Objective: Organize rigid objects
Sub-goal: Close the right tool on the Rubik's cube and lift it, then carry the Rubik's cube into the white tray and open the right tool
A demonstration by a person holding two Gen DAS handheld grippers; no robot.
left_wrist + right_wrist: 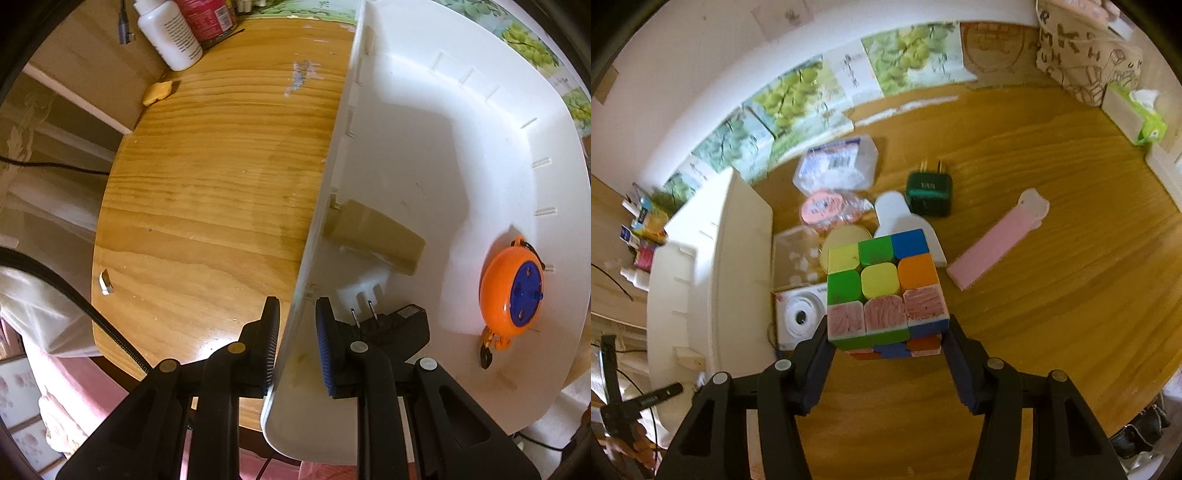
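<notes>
In the left wrist view, the left gripper (297,314) straddled the near wall of the white bin (424,155), one blue-padded finger outside over the wooden table (214,177) and the other inside; whether the pads actually pinched the wall could not be told. Inside the bin, a tan block (376,236) lay at centre, a black plug adapter (395,325) sat just behind the inner finger, and an orange reel with a blue face (511,291) rested at the right of the frame. A white bottle (168,33) stood at the upper left.

In the right wrist view, the right gripper (888,332) was closed on the puzzle cube (884,291) at centre frame, held above the table. Beyond it lay a green charger (929,195), a pink strip (993,247) to the right, a clear plastic box (836,166), a pink round tin (822,208) and a white tape case (798,317), just beside the bin at the left.
</notes>
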